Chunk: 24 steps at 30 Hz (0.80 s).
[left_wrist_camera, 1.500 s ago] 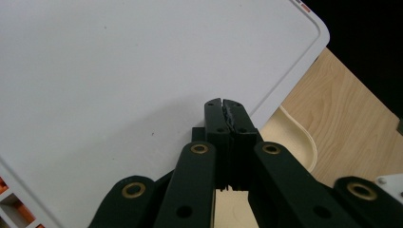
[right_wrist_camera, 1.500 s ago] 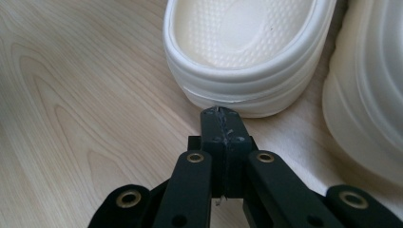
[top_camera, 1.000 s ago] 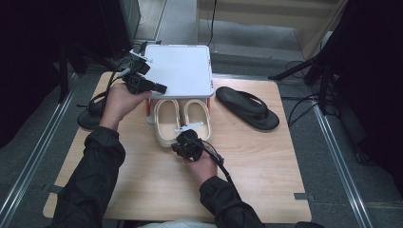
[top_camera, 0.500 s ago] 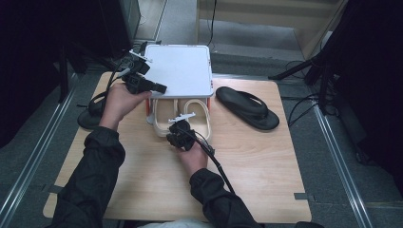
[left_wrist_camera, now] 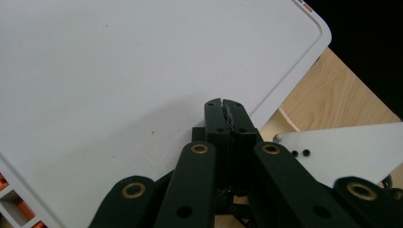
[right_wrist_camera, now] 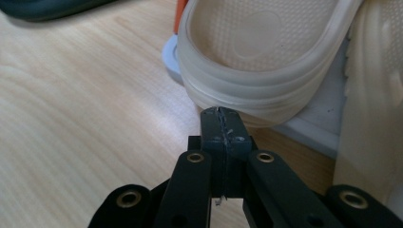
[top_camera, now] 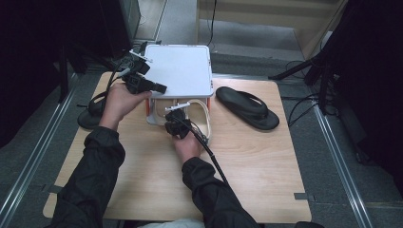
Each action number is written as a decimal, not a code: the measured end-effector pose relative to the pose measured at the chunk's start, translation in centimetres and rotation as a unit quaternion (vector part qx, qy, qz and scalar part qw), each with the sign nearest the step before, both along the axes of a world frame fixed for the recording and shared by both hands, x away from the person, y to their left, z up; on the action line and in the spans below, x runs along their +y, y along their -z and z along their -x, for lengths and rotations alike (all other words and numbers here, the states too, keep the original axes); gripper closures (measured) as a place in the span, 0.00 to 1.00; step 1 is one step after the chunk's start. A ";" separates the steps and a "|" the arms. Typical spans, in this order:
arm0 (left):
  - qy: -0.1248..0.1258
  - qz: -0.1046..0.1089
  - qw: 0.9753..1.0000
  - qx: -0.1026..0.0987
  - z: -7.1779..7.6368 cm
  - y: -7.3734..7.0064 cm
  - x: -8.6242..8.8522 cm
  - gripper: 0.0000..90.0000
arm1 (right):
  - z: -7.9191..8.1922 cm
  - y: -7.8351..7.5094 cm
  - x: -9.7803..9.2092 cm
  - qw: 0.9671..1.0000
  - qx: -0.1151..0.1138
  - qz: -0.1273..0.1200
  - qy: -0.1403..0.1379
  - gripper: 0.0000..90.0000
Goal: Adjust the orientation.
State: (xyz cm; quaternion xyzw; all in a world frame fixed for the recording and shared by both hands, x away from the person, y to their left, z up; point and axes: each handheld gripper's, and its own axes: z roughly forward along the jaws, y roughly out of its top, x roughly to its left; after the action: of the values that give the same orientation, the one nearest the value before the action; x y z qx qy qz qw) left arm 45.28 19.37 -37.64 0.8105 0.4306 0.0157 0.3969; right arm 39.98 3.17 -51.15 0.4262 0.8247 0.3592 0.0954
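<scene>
Scene: a wooden table [top_camera: 266,161] with a white storage box [top_camera: 159,116] near its far edge, left of centre.
Box lid: the white lid [top_camera: 180,71] is raised at its near edge and leans toward the table's far edge, leaving the box open.
Left gripper [top_camera: 159,88]: jaws pressed together at the lid's near-left edge; whether they pinch the rim or merely prop it cannot be told. In the left gripper view the closed tips [left_wrist_camera: 223,105] lie against the lid's surface [left_wrist_camera: 119,71].
Right gripper [top_camera: 178,118]: jaws clenched with nothing between them, tips pressed against the heel of a cream slide sandal [right_wrist_camera: 266,61].
Cream sandals: the pair [top_camera: 199,114] lies side by side inside the box; the heels project over its near wall.
Black flip-flops: one [top_camera: 247,107] rests on the table right of the box; another [top_camera: 92,111] lies at the left edge.
Step in hand (judged): seating the cream sandals in the box while the lid is held up.
Next move (judged): a push on the heel toward the far edge until it clears the near wall, then a controlled lowering of the lid.
</scene>
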 end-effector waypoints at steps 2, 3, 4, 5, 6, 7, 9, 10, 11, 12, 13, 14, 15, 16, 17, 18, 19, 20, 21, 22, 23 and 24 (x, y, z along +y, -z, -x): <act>0.000 0.000 1.000 0.000 0.0 0.0 0.0 1.00 | -0.2 0.0 0.2 1.000 -0.004 0.006 0.003 1.00; 0.000 -0.001 1.000 0.000 0.0 0.0 0.0 1.00 | -0.3 0.0 0.3 1.000 -0.005 0.008 0.003 1.00; -0.001 -0.001 1.000 0.000 0.0 0.0 0.0 1.00 | -0.4 0.0 0.4 1.000 -0.002 0.011 0.008 1.00; -0.001 -0.001 1.000 0.000 0.0 0.0 0.0 1.00 | -0.6 0.0 0.5 1.000 0.000 0.011 0.003 1.00; -0.001 -0.001 1.000 0.000 0.0 0.0 0.0 1.00 | -0.6 0.0 0.5 1.000 0.004 0.007 0.003 1.00; 0.000 -0.001 1.000 0.000 0.0 0.0 0.0 1.00 | -0.7 0.0 0.7 1.000 0.005 0.008 0.003 1.00; 0.000 0.000 1.000 0.000 0.0 0.0 0.0 1.00 | -0.5 0.0 0.8 1.000 0.002 0.011 0.001 1.00; -0.001 0.001 1.000 0.000 0.0 0.0 0.0 1.00 | -0.5 -0.1 0.8 1.000 0.003 0.009 -0.001 1.00; -0.002 0.001 1.000 0.000 0.0 0.0 0.0 1.00 | -0.4 -0.2 0.7 1.000 0.006 0.006 -0.005 1.00; -0.001 0.001 1.000 0.000 0.0 0.0 0.0 1.00 | -0.2 -0.3 0.6 1.000 0.008 0.003 -0.008 1.00; -0.001 0.001 1.000 0.001 0.0 0.0 0.0 1.00 | 0.0 -0.5 0.4 1.000 0.007 0.001 -0.012 1.00; -0.001 0.001 1.000 0.000 0.0 0.0 0.0 1.00 | 0.2 -0.7 0.2 1.000 0.009 -0.004 -0.014 1.00; -0.001 0.001 1.000 0.000 0.0 0.0 0.0 1.00 | 0.5 -0.9 -0.1 1.000 0.010 -0.007 -0.017 1.00; -0.002 0.001 1.000 0.000 0.0 0.0 0.0 1.00 | 0.9 -1.1 -0.4 1.000 0.009 -0.010 -0.020 1.00; 0.000 0.001 1.000 0.000 0.0 0.0 0.0 1.00 | 1.2 -1.4 -0.7 1.000 0.012 -0.012 -0.023 1.00; 0.000 0.000 1.000 0.000 0.0 0.0 0.0 1.00 | 1.4 -1.5 -1.0 0.999 0.012 -0.015 -0.027 1.00; 0.000 0.000 1.000 0.000 0.0 0.0 0.0 1.00 | 1.7 -1.7 -1.4 0.999 0.010 -0.018 -0.032 1.00; 0.000 0.001 1.000 0.000 0.0 0.0 0.0 1.00 | 2.0 -1.9 -1.7 0.999 0.014 -0.024 -0.038 1.00; -0.001 0.001 1.000 0.002 0.0 0.0 0.0 1.00 | 2.3 -2.0 -2.2 0.999 0.011 -0.028 -0.046 1.00; -0.001 0.002 1.000 0.002 0.0 0.0 0.0 1.00 | 2.7 -2.1 -2.6 0.998 0.010 -0.027 -0.052 1.00; -0.001 0.003 1.000 0.001 0.0 0.0 0.0 1.00 | 3.1 -2.2 -3.0 0.998 0.009 -0.024 -0.058 1.00; -0.001 0.002 1.000 0.001 0.0 0.0 0.1 1.00 | 3.5 -2.2 -3.3 0.998 0.011 -0.021 -0.063 1.00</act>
State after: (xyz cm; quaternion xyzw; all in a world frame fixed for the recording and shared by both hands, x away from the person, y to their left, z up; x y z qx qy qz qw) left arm 45.31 19.44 -37.69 0.8092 0.4318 0.0139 0.3982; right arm 36.47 -0.11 -48.90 0.3795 0.8430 0.3773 0.0547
